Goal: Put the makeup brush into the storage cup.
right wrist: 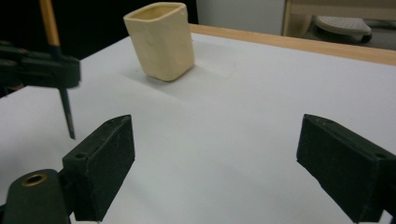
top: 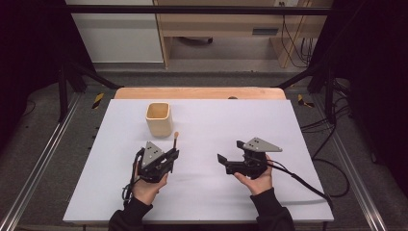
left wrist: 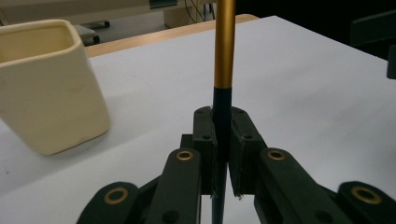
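Note:
A slim stick (left wrist: 224,46), gold above and dark below, stands upright with my left gripper (left wrist: 223,140) shut on its dark lower part. In the high view the stick (top: 175,141) rises from the left gripper (top: 172,155) just right of a cream square cup (top: 159,119). The cup (left wrist: 46,88) is upright and looks empty at its rim. My right gripper (top: 230,151) is held above the table at centre right, open, with nothing between its jaws. From the right gripper (right wrist: 215,158) I see the cup (right wrist: 161,39) ahead and the stick's pointed dark end (right wrist: 67,116) hanging above the table.
A white sheet (top: 216,120) covers the table, with a wooden edge (top: 199,93) along the back. A black cable (top: 298,180) trails right from the right gripper. Dark frame bars and floor cables surround the table.

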`<action>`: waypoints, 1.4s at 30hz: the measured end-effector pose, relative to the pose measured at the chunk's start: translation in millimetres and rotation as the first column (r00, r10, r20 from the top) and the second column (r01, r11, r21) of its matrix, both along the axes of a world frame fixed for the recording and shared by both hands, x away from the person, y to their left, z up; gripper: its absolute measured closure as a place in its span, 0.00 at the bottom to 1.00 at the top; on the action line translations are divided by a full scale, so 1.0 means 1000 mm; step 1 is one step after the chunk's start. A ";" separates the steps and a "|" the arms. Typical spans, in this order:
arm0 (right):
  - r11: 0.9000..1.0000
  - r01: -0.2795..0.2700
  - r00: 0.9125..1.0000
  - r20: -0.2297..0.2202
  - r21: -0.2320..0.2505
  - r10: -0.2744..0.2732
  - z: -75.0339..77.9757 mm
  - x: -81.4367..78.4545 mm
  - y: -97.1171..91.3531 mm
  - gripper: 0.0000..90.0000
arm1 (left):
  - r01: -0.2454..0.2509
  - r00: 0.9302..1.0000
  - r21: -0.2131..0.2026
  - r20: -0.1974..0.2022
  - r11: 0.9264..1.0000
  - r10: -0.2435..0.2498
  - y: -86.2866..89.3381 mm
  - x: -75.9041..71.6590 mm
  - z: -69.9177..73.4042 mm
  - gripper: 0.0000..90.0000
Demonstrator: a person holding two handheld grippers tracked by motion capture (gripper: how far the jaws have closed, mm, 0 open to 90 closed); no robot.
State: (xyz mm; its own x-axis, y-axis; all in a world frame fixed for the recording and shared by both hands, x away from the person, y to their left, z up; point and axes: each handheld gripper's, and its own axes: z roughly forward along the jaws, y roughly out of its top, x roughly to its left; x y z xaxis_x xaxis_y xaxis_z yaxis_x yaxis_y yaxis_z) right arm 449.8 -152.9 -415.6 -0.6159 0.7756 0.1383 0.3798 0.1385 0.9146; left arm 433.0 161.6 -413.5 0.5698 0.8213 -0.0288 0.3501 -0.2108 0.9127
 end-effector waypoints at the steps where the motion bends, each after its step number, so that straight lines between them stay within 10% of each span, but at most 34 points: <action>1: 1.000 0.006 1.000 -0.005 -0.004 -0.006 -0.001 -0.001 -0.004 0.12 | -0.005 1.000 -0.002 0.002 1.000 0.005 0.003 0.000 0.001 0.91; 24: 0.981 0.147 0.987 -0.052 -0.127 -0.155 -0.021 -0.003 -0.063 0.08 | -0.062 0.998 -0.018 -0.018 0.998 0.062 0.045 0.015 0.014 0.91; 42: 0.973 0.166 0.983 -0.055 -0.163 -0.177 -0.025 -0.008 -0.070 0.05 | -0.095 0.995 0.002 0.004 0.995 0.095 0.047 0.044 0.037 0.91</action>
